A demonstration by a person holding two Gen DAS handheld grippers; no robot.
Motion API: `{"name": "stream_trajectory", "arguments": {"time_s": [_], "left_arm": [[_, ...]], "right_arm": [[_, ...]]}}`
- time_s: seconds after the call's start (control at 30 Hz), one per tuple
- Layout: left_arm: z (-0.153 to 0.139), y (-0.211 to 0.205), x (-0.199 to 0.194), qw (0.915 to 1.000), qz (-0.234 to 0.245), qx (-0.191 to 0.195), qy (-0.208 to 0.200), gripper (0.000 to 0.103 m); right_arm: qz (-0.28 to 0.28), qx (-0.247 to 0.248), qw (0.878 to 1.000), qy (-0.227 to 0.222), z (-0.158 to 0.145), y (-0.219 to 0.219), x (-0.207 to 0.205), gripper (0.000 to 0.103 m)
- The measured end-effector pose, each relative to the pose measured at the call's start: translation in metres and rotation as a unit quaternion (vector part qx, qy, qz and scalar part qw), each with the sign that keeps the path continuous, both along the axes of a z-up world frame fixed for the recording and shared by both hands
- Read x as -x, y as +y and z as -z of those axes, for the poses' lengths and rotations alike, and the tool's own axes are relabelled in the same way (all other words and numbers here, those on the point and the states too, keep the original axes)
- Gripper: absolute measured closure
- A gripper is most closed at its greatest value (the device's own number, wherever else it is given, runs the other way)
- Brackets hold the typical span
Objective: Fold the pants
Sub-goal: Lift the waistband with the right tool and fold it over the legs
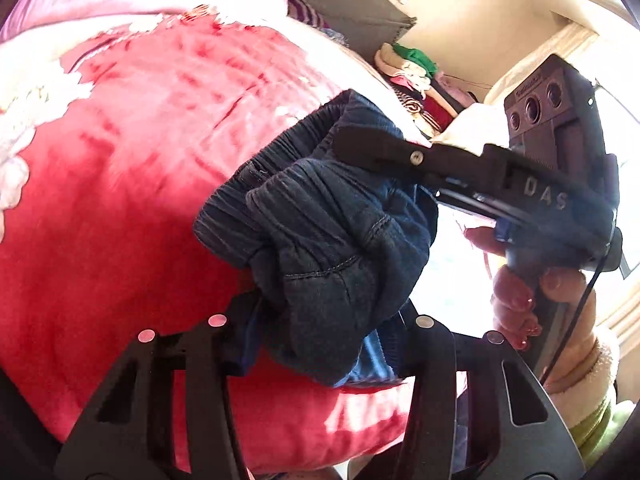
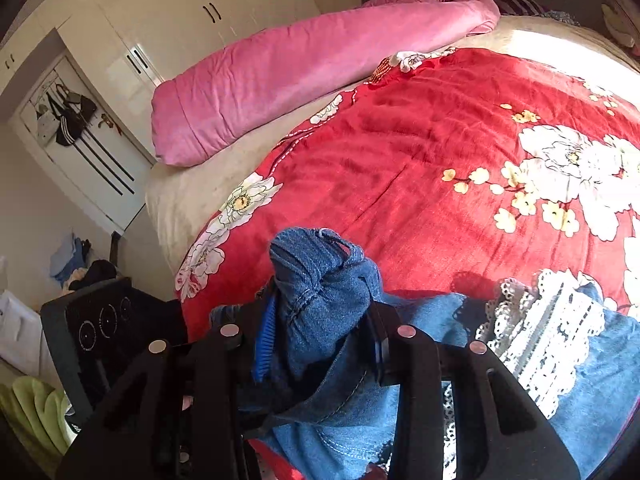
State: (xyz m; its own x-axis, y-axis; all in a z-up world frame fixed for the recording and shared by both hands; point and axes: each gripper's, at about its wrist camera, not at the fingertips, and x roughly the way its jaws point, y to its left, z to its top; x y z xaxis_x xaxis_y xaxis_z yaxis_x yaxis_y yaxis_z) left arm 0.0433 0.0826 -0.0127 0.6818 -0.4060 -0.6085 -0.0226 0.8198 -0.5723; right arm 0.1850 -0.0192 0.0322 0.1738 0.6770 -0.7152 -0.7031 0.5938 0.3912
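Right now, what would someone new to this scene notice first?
Probably the red floral blanket covering the bed, with a rolled pink quilt along its far side. In the foreground, bunched blue denim pants are clamped in the jaws of both the left gripper and right gripper, white lace trim showing at right.

bunched pants (image 2: 320, 296) hide the tongs' (image 2: 320, 344) tips; lower legs cut off.

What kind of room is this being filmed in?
Most likely a home bedroom: a bed with a red floral blanket, a rolled pink quilt lying along it, and white wardrobe doors behind.
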Motion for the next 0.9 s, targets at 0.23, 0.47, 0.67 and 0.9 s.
{"name": "stream_trajectory", "arguments": {"time_s": [0.23, 0.47, 0.67, 0.9], "left_arm": [[-0.018, -0.03, -0.006, 0.9993, 0.023, -0.025, -0.015, 0.064], [-0.029, -0.068, -0.016, 0.9972, 0.05, -0.05, -0.026, 0.064], [-0.03, -0.099, -0.029, 0.9945, 0.073, -0.069, -0.03, 0.053], [-0.025, -0.133, -0.022, 0.9897, 0.12, -0.07, -0.035, 0.037]], "right_arm": [[0.029, -0.027, 0.999, -0.004, -0.01, -0.043, -0.004, 0.068], [0.058, -0.044, 0.997, -0.001, -0.011, -0.092, -0.01, 0.068], [0.095, -0.054, 0.994, 0.001, -0.006, -0.134, -0.012, 0.065], [0.157, -0.074, 0.985, 0.011, -0.003, -0.193, -0.011, 0.047]]}}
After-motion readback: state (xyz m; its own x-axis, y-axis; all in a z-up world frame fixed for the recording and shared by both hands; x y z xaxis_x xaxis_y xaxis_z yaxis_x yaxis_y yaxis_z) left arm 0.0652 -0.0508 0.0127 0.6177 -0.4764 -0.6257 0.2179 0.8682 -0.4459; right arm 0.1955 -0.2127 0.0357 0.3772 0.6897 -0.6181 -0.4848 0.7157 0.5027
